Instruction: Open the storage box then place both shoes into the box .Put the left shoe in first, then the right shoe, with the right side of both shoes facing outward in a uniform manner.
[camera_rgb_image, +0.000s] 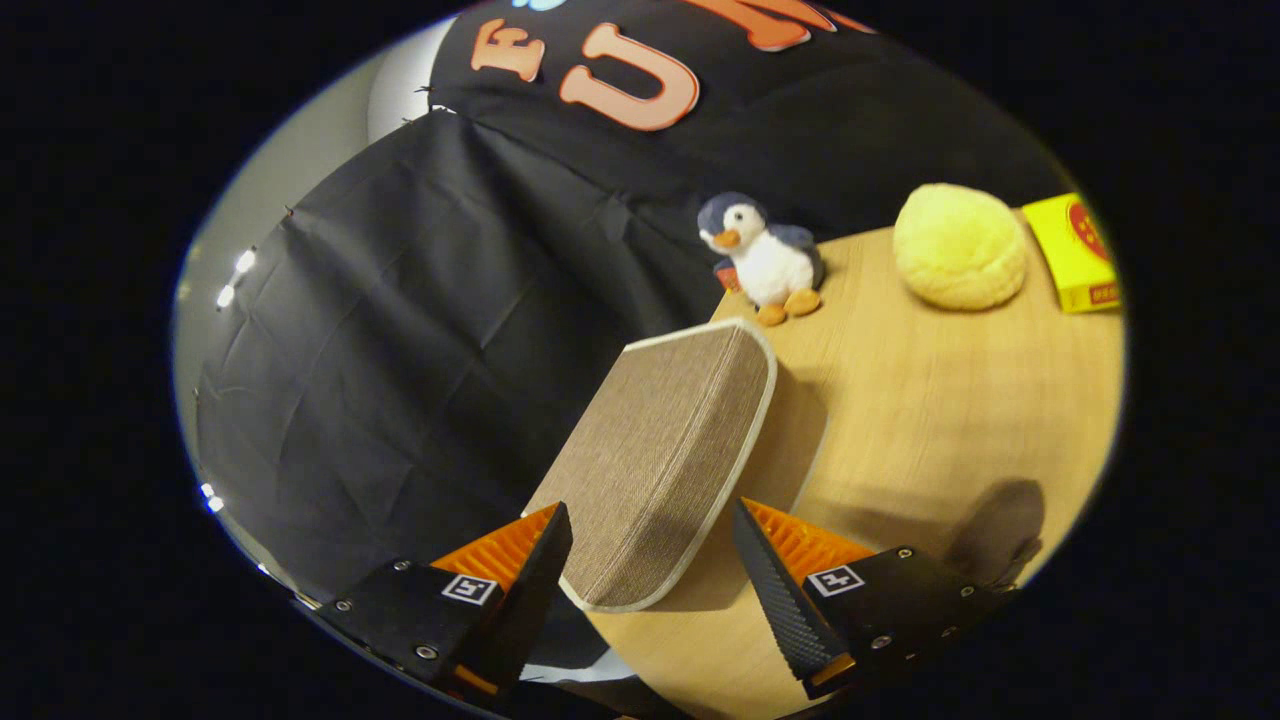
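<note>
The beige woven-fabric storage box lid with pale piping (665, 455) is seen tilted above the light wooden table (950, 420), between the fingers of the gripper (650, 560). The fingers are spread, and contact cannot be confirmed. Opening appears underway.

Beige fabric box lid (660, 460), raised, tilted

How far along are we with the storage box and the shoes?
Early stage, by the look of it. The beige fabric lid is tilted up over the table, so opening looks under way or just done. The gripper is open, its fingers either side of the lid's near edge, not pressing it. Still left: the left shoe goes in first, then the right.
</note>
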